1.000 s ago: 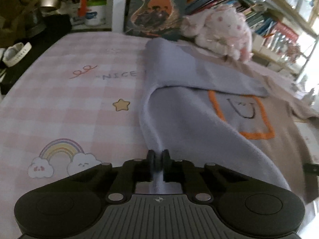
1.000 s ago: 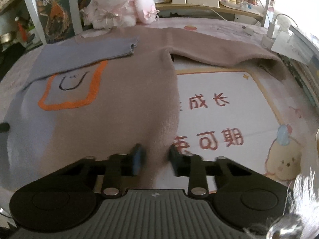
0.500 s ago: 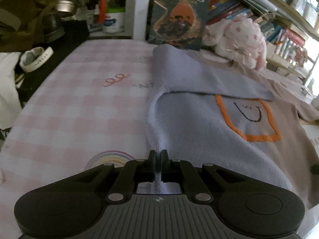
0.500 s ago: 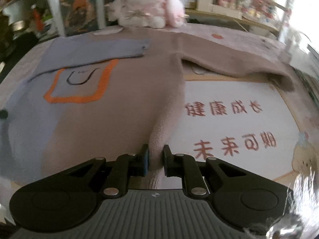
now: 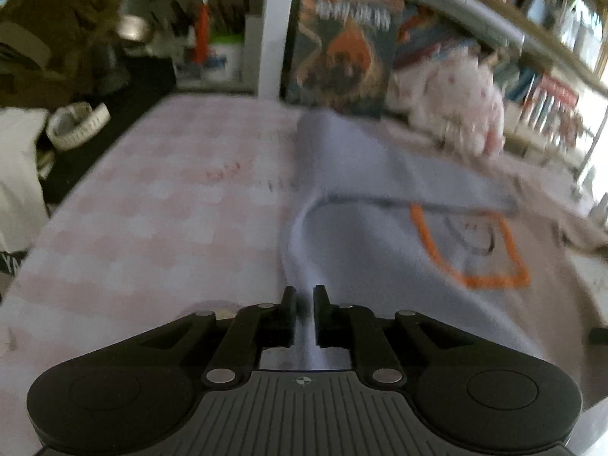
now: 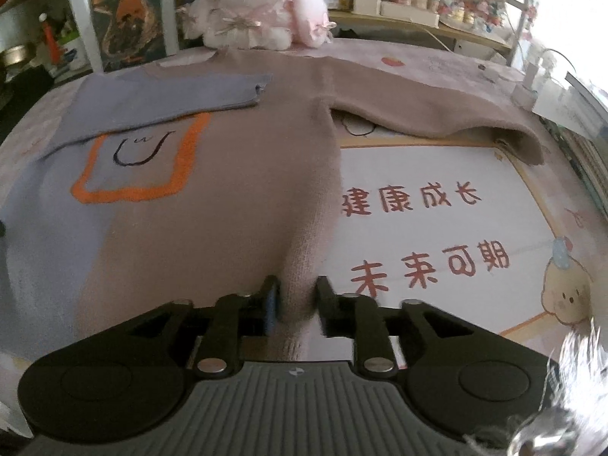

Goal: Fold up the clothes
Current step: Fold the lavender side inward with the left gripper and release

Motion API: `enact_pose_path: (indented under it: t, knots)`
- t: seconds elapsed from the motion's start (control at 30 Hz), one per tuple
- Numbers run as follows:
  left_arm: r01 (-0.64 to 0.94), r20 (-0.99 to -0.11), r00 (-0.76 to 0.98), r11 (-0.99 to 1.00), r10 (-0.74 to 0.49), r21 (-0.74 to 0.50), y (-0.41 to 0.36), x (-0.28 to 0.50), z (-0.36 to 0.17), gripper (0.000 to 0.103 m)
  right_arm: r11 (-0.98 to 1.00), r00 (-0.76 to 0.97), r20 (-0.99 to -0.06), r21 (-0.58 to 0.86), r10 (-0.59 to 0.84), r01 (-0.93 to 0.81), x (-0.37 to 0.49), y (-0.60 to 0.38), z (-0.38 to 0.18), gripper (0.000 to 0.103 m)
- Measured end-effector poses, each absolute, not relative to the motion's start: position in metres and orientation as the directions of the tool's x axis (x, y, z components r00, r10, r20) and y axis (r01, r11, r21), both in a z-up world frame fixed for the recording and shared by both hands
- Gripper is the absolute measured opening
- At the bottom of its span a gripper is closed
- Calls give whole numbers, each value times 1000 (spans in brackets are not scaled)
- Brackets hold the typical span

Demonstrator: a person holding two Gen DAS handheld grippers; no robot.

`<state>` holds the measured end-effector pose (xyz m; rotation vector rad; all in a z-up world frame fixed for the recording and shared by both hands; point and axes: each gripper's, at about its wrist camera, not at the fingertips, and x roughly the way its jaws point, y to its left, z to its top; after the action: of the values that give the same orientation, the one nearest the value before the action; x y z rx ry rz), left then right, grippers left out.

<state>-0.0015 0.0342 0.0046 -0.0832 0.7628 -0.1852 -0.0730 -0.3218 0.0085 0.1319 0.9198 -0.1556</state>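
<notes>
Both sets of jaws stand at the near hem of the sweater point(image 6: 212, 197), one at each bottom corner. On the left gripper point(image 5: 304, 304) they are narrow, with a slim gap between the fingers and a pinched ridge of lilac fabric running into it; the view is motion-blurred, so I cannot tell whether the pads truly bear on the cloth. On the right gripper point(image 6: 297, 298) they stand moderately apart around a bunched fold of the taupe hem, which sits between the fingers; contact on both sides is not confirmed, and the grasp looks loose at best.

The sweater lies flat, front up, on the printed table cover point(image 6: 437, 228), its neck toward the plush rabbit point(image 6: 258, 3) and the shelf at the far end. Its lilac sleeve point(image 6: 171, 95) is already folded across the chest, above the orange square motif point(image 6: 136, 159). The taupe sleeve point(image 6: 437, 114) lies spread outward on the cover, not yet folded in.

Judgement: taking the two hem corners together suits drawing the body straight, or carrying the hem up toward the neck. With one sleeve still out, straightening seems the likelier purpose. Risk noted: a slack right-hand hold could let that corner slip and skew the fold.
</notes>
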Motion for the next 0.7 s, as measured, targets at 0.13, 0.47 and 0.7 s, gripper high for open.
enact_pose_path:
  t: [0.13,0.47,0.7]
  knots:
    - [182,-633,744,977,-211,-113,24,-10,21,41,970,620,-780,77,-86,231,-76,-332,20,44]
    - [251,-654,721,966,-226,-57,-30,-22,18,51,953,647,-753,95,-121,289,-67,-380,33,69]
    - [196,-667,725,980,-170,-37,-73,-30,20,58,948,643,-763,156,-64,279,-40,-439,26,71]
